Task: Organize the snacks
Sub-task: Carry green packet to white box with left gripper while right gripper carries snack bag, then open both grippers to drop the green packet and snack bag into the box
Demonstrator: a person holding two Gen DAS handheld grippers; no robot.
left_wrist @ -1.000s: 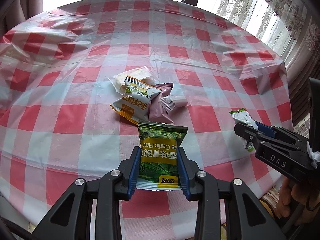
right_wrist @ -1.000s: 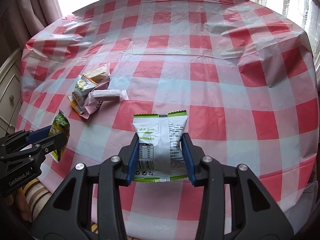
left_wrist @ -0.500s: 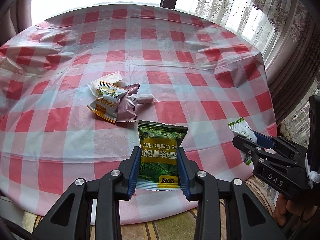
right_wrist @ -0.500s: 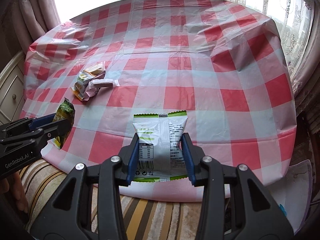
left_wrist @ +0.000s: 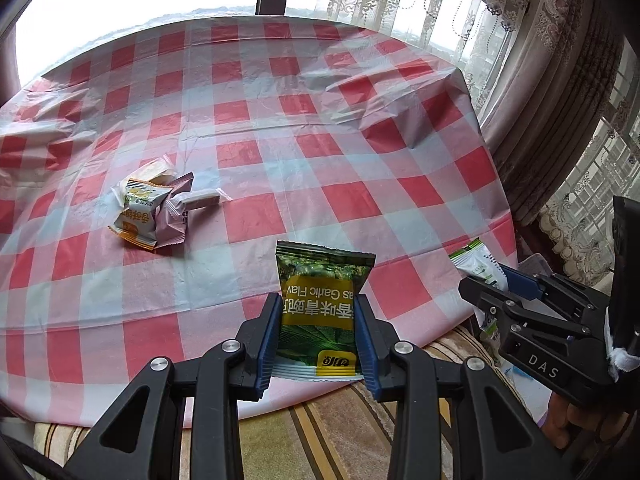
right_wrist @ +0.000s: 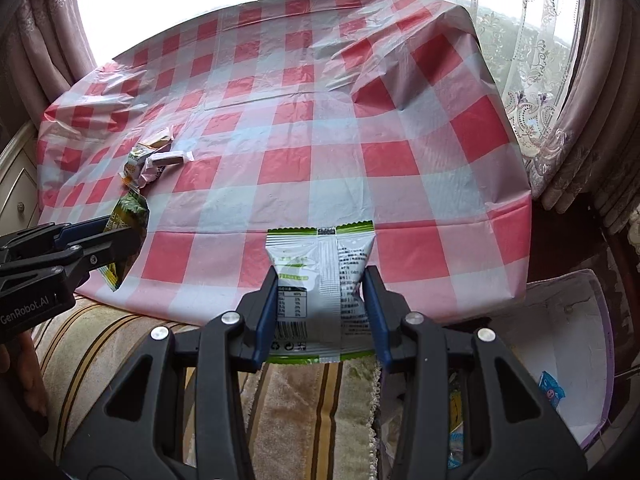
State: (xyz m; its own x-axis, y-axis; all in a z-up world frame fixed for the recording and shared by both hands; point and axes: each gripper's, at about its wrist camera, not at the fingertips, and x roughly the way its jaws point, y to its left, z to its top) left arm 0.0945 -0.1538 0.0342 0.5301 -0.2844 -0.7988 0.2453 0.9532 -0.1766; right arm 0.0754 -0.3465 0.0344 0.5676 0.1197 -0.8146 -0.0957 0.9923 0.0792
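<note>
1. Step: carry. We have 2 packets lifted clear of the desk (right_wrist: 400, 128).
2. Left hand-held gripper (left_wrist: 318, 334): clamped on green pea packet (left_wrist: 320, 300).
3. Right hand-held gripper (right_wrist: 322, 314): clamped on white packet (right_wrist: 320, 276).
4. Next, we judge: lower into white box (right_wrist: 560, 360) at right, then release.
5. Count on desk: 1 pile (left_wrist: 154, 210), approx. 4 wrappers; exact no. unclear.

Both claws (left_wrist: 318, 334) (right_wrist: 322, 316) are black plastic with blue finger pads (left_wrist: 267, 336), silver screws and white lettering.
</note>
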